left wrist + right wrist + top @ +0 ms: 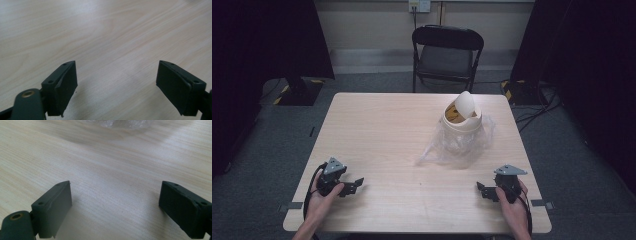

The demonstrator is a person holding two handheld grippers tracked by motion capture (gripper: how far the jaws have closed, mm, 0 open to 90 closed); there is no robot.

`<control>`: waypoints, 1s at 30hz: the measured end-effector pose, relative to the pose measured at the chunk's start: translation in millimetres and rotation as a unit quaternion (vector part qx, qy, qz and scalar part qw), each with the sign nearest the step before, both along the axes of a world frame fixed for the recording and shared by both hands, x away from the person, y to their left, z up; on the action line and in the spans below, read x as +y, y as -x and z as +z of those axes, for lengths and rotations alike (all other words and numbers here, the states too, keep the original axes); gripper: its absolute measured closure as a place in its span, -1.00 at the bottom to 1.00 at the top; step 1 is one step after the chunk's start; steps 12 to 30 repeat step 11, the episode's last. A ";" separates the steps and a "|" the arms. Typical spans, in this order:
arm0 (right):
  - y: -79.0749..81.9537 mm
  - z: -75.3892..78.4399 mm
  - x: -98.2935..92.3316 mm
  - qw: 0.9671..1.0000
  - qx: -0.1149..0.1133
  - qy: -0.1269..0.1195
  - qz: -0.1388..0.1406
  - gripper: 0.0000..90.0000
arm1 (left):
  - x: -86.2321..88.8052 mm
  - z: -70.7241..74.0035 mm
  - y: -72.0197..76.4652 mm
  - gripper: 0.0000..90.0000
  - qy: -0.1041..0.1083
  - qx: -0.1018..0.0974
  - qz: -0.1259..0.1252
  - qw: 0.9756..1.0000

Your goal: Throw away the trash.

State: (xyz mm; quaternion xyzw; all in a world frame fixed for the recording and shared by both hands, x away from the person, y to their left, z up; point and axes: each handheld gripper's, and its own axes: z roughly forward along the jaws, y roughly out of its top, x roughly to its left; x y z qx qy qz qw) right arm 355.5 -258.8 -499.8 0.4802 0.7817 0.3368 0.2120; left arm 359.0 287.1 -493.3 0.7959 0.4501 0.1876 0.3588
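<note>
A cream small bin (461,120) with a tilted swing lid stands on the wooden table (377,130) right of centre, a clear plastic bag (452,148) crumpled around its base. My left gripper (356,184) rests low near the table's front left, held by a hand, its jaws apart with only bare wood between them (116,82). My right gripper (480,189) lies near the front right, pointing inward, jaws wide and empty (115,207). The edge of the plastic bag (117,123) shows at the top of the right gripper view.
A black folding chair (447,52) stands behind the table's far edge. Dark curtains and stand bases flank the room, and cables lie on the grey floor at the right (537,107). Bare wood spans the table's left half and the strip between the grippers.
</note>
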 end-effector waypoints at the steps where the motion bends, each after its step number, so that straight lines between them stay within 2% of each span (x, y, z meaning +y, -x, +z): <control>1: 0.0 0.0 -0.2 1.000 0.000 0.001 0.001 -0.77 | 0.5 -1.5 -1.1 -0.62 -0.009 0.001 0.001 1.000; 3: 0.0 0.0 -0.2 1.000 0.000 0.001 0.001 -0.77 | -1.7 -4.4 -3.2 -0.61 -0.019 0.007 0.012 1.000; 4: 0.0 0.0 -0.2 1.000 0.000 0.001 0.001 -0.77 | -3.2 -5.8 -5.2 -0.63 -0.023 0.003 0.013 1.000; 7: -0.2 0.0 -0.3 1.000 -0.001 0.001 0.002 -0.77 | -5.3 -8.3 -7.8 -0.68 -0.012 -0.007 0.017 1.000; 30: 0.0 0.0 -0.2 1.000 0.000 0.001 0.001 -0.77 | -5.6 -8.4 -7.8 -0.69 -0.012 -0.006 0.017 1.000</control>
